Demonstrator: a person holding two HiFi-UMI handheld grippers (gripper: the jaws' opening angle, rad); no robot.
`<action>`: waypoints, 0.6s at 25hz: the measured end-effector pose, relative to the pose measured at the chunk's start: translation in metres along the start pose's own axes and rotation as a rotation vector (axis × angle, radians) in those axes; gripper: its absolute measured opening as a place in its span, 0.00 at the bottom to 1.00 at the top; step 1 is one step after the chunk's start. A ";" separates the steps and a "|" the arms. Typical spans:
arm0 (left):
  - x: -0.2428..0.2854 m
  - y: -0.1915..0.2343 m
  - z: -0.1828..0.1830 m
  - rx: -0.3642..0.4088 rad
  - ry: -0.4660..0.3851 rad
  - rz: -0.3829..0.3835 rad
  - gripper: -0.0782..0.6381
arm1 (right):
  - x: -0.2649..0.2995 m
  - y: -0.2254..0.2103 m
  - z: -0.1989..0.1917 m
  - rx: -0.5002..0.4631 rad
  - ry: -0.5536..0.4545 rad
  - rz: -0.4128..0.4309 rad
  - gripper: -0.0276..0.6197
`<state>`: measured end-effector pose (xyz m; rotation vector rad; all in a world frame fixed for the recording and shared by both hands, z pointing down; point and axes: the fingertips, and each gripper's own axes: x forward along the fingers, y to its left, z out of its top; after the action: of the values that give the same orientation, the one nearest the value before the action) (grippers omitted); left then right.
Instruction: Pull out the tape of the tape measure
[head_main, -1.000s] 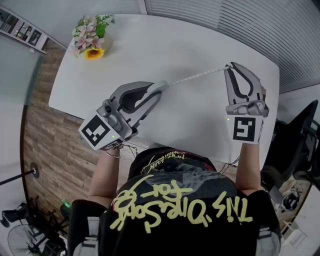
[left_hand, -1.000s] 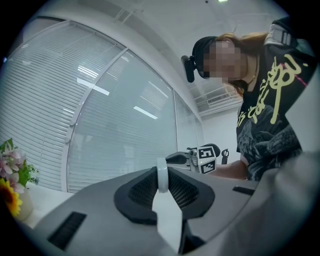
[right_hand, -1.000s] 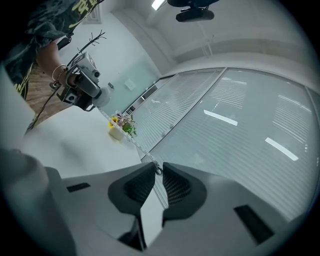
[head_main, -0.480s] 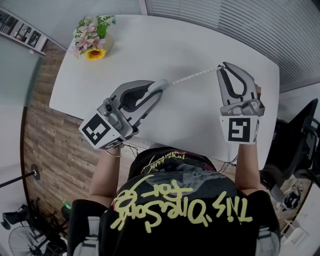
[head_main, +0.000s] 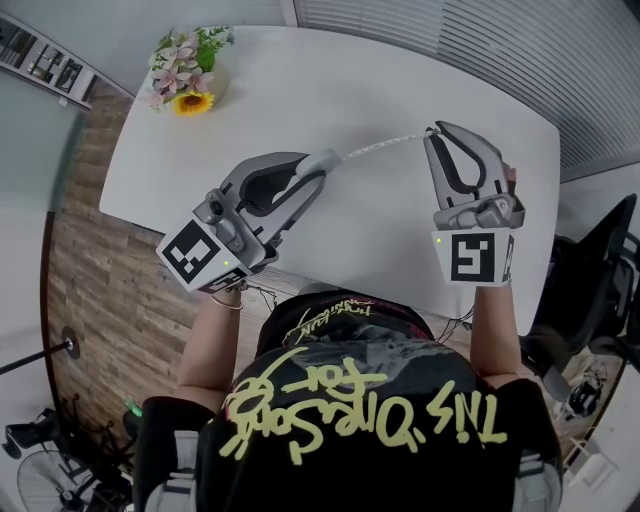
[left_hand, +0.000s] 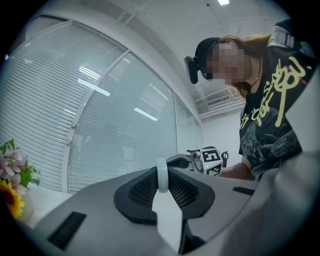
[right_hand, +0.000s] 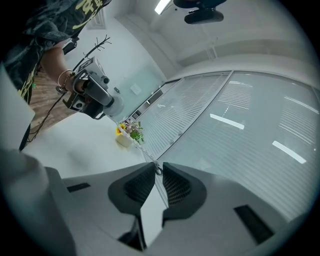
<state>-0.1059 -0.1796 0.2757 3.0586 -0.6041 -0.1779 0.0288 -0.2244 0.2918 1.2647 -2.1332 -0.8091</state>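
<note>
The tape measure (head_main: 326, 160) is a small whitish case pinched at the tips of my left gripper (head_main: 322, 166), above the white table (head_main: 300, 80). In the left gripper view its white rim (left_hand: 161, 176) stands upright between the black pads, with my left gripper (left_hand: 161, 172) shut on it. A thin white tape (head_main: 385, 146) runs taut from the case to my right gripper (head_main: 432, 133). In the right gripper view the tape's end (right_hand: 158, 170) is clamped between the pads of my right gripper (right_hand: 156, 168). Both grippers hang in the air over the table.
A small pot of flowers (head_main: 182, 72) with a sunflower stands at the table's far left corner. Window blinds run behind the table. A black office chair (head_main: 590, 290) is at the right, and wooden floor lies to the left.
My right gripper has moved left, toward the left gripper, so the stretch of tape between them is shorter. The left gripper has risen slightly.
</note>
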 end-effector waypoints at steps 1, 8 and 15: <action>-0.001 0.001 0.000 -0.002 0.001 0.001 0.18 | 0.000 0.001 0.000 0.003 0.004 0.001 0.12; 0.000 -0.002 -0.002 0.015 0.029 -0.008 0.18 | 0.001 0.006 0.007 -0.003 -0.011 0.015 0.12; 0.006 -0.007 -0.002 0.009 0.024 -0.021 0.18 | -0.001 0.008 0.012 -0.006 -0.032 0.025 0.12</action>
<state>-0.0973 -0.1752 0.2764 3.0723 -0.5736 -0.1386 0.0162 -0.2173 0.2891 1.2273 -2.1662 -0.8298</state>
